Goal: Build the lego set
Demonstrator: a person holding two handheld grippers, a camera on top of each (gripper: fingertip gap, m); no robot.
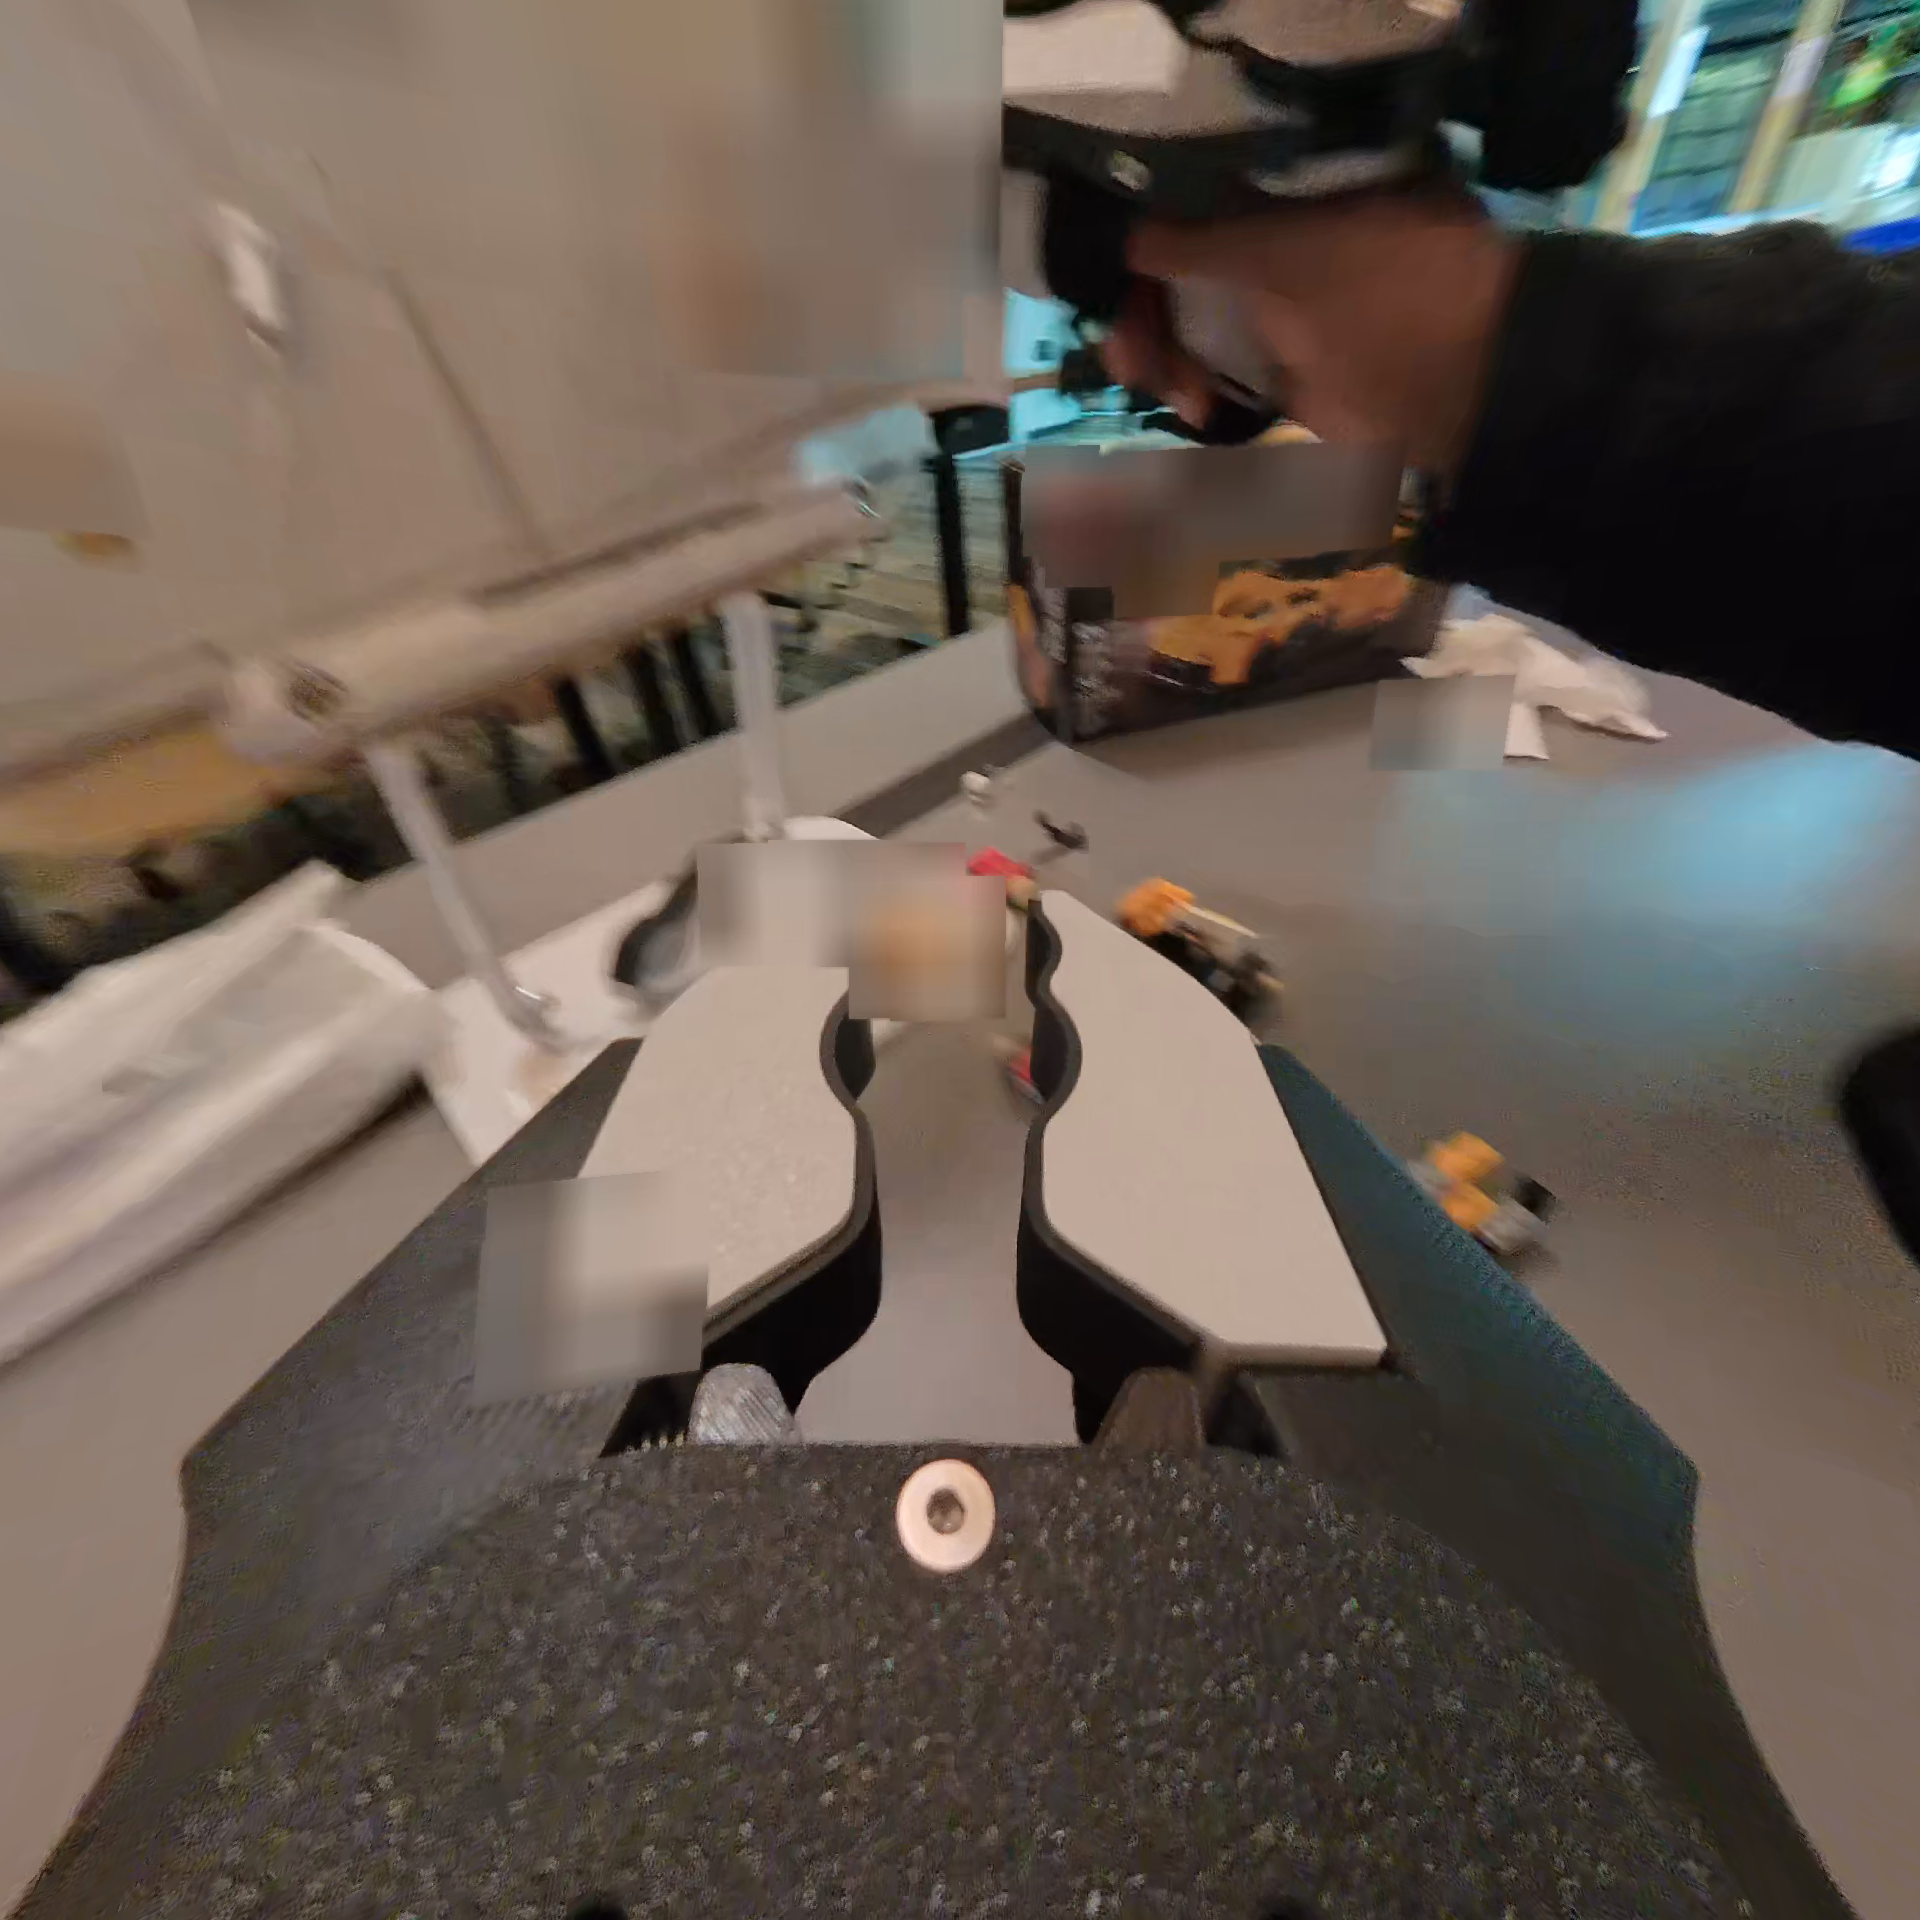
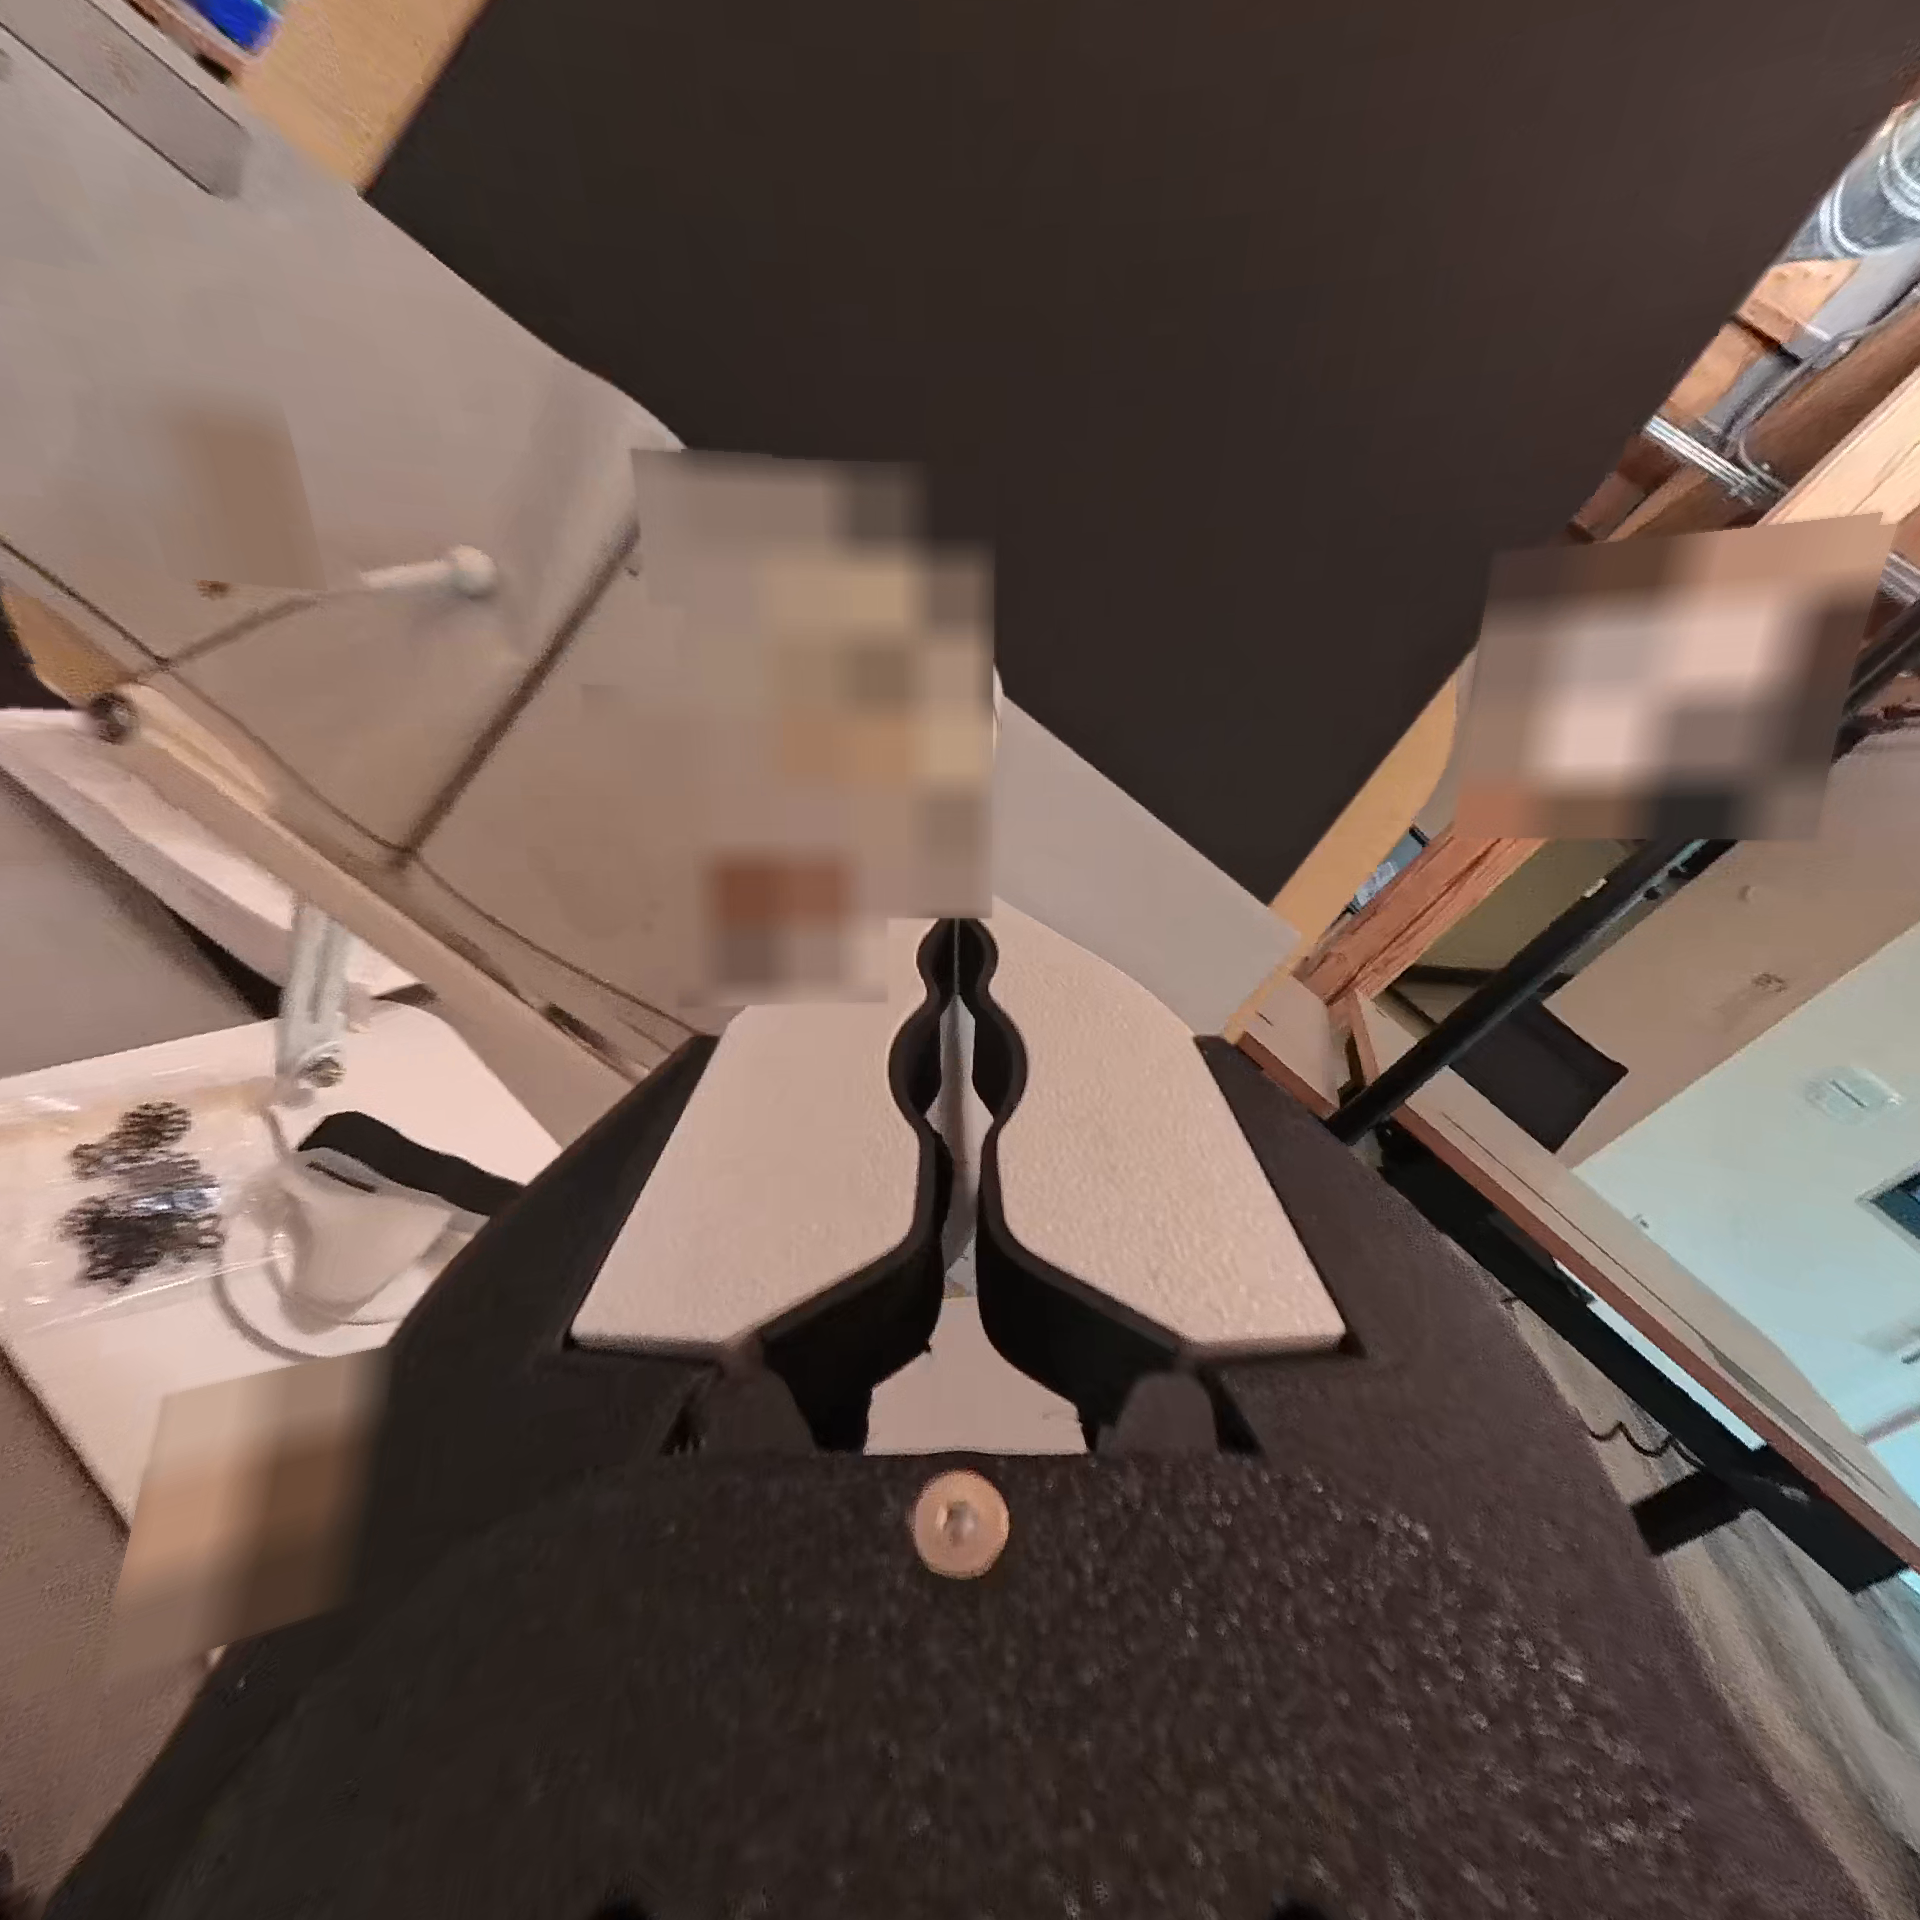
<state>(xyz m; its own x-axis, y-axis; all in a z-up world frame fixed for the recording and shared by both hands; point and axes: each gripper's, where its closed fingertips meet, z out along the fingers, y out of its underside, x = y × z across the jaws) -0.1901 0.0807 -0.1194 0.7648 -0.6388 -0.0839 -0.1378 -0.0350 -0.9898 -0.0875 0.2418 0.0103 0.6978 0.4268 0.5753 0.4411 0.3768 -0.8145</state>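
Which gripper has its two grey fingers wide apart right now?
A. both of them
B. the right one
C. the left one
C: the left gripper shows a wide gap of grey table between its fingers, with nothing held, while the right gripper has its black-edged fingers nearly touching at the tips.

Workshop-like workspace: grey table (image 1: 1558,1039), stocked shelving (image 1: 1745,114) (blurred), wooden framing (image 2: 1403,904).

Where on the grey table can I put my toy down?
Bare grey table lies right of the left gripper, nearer than the orange lego piece. It is crowded ahead, around the small pieces and the box.
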